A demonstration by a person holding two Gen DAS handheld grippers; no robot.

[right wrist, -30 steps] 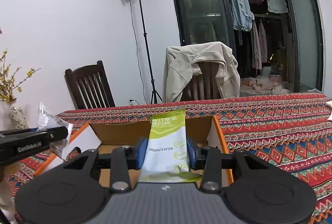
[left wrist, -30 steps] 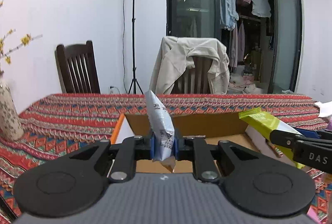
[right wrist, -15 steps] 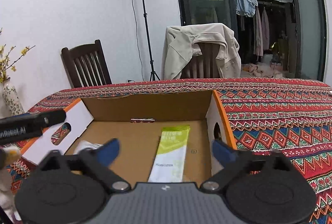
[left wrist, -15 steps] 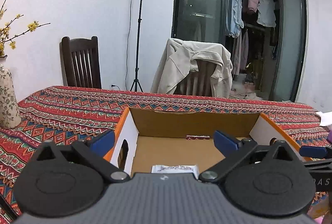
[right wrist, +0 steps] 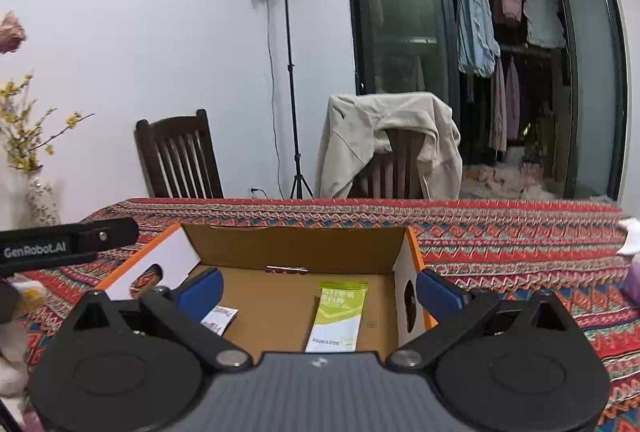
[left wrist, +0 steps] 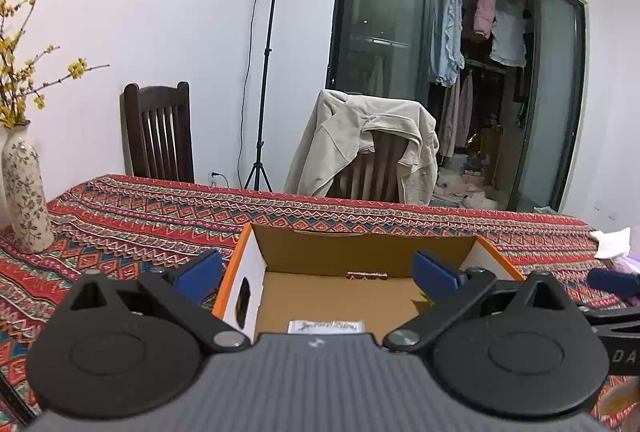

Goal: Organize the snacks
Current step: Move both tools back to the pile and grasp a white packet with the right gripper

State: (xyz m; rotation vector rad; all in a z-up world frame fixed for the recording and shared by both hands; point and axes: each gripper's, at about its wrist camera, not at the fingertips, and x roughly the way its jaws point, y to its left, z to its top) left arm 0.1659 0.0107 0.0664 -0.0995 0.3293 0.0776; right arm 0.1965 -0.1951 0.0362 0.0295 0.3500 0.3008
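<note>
While both claws hover over the box: each is spread wide and grips nothing.
Left claw [left wrist: 316,272]: blue pads far apart, one pad over the box's left wall, the other over its right inner corner; nothing between them.
Right claw [right wrist: 318,288]: blue pads equally wide, left pad inside the box near its left wall, right pad just outside the right wall; nothing between them.
Cardboard box [right wrist: 296,244]: open-topped, orange-edged with white side walls and oval handle holes, standing on the counter [right wrist: 520,244] with its patterned red cloth.
Green snack packet [right wrist: 338,316]: flat on the box floor, right of centre, lengthwise toward the camera; it lies below and between the right claw's pads, closer to the right one, touching neither.
White snack packet [left wrist: 325,326]: flat on the box floor at the near edge, partly hidden behind the left claw's body, roughly centred below its gap; in the right wrist view it shows by the left pad [right wrist: 218,318].
Small red-and-white item [right wrist: 287,269]: lies against the box's far wall; too small to identify.
Vase [left wrist: 26,191]: on the counter, far left, well apart from the box.
</note>
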